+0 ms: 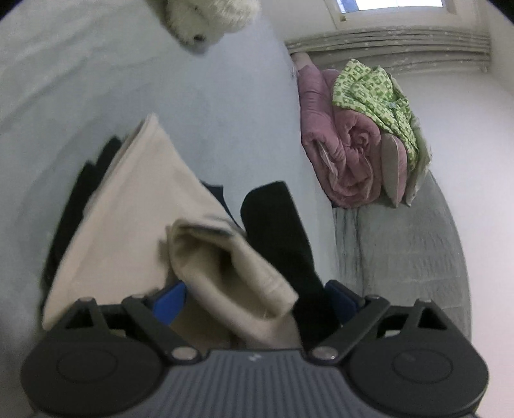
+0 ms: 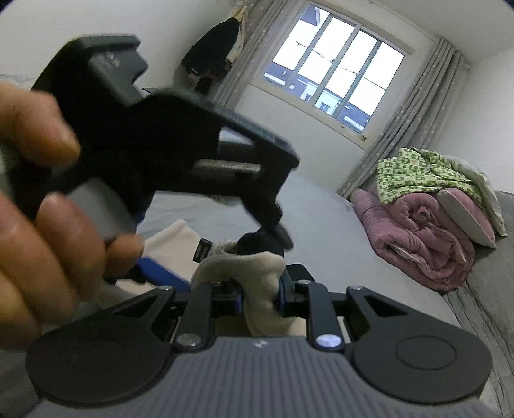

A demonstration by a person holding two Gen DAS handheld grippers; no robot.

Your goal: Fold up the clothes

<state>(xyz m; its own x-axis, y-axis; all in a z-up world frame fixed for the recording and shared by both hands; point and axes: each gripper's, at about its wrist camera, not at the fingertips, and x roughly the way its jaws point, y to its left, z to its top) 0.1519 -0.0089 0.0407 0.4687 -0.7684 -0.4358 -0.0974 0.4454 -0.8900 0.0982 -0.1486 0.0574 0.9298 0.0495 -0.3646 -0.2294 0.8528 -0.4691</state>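
Note:
A folded beige garment lies on the grey bed over dark clothing. My left gripper is open, its blue pads far apart. A raised beige fold and a black piece of cloth sit between them, and no pad presses on either. In the right wrist view my right gripper is shut on a bunched beige fold. A person's hand holds the left gripper close above and to the left, blurred, its finger near a black cloth lump.
A rolled pink quilt with a green patterned cloth and pillows lies at the bed's far right. A white plush toy sits at the top of the left view. Behind the bed are a window, grey curtains and a hanging dark coat.

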